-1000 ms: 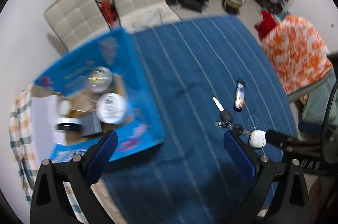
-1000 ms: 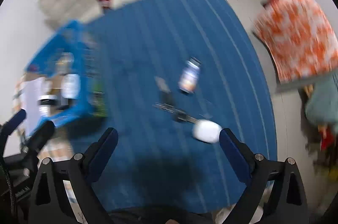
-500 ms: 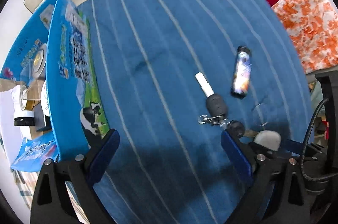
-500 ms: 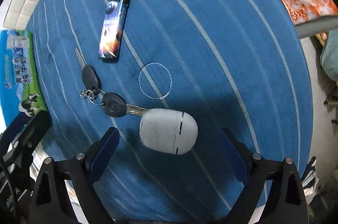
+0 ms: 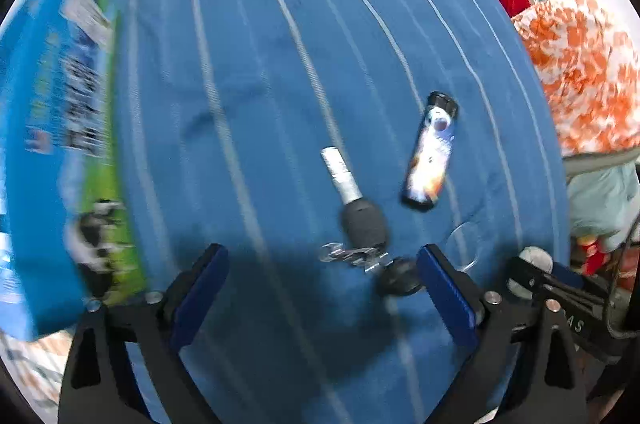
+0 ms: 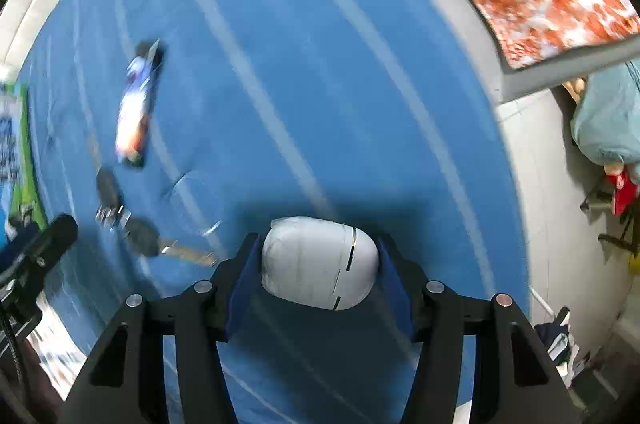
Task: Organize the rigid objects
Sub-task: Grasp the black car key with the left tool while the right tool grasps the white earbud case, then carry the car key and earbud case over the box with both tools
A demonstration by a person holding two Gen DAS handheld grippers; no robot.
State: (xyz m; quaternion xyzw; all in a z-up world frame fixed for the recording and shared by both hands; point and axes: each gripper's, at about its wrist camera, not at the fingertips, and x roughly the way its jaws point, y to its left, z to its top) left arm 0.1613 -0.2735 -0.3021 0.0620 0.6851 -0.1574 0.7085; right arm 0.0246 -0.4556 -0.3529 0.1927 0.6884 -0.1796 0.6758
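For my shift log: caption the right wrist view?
Right gripper shut on white oval case above blue striped cloth; keys and lighter lie left.

- My right gripper (image 6: pixel 320 260) has its blue pads pressed against both sides of a white oval case (image 6: pixel 320 262), low in its own view toward 6 o'clock.
- My left gripper (image 5: pixel 322 298) hangs with fingers spread wide, holding nothing.

Left gripper (image 5: pixel 322 298) and right gripper (image 6: pixel 319 280) — matte black angular frames are fitted with blue-padded fingers (image 5: pixel 446 298); silver screws (image 6: pixel 500 299) are seen at the joints, white lettering on one arm.
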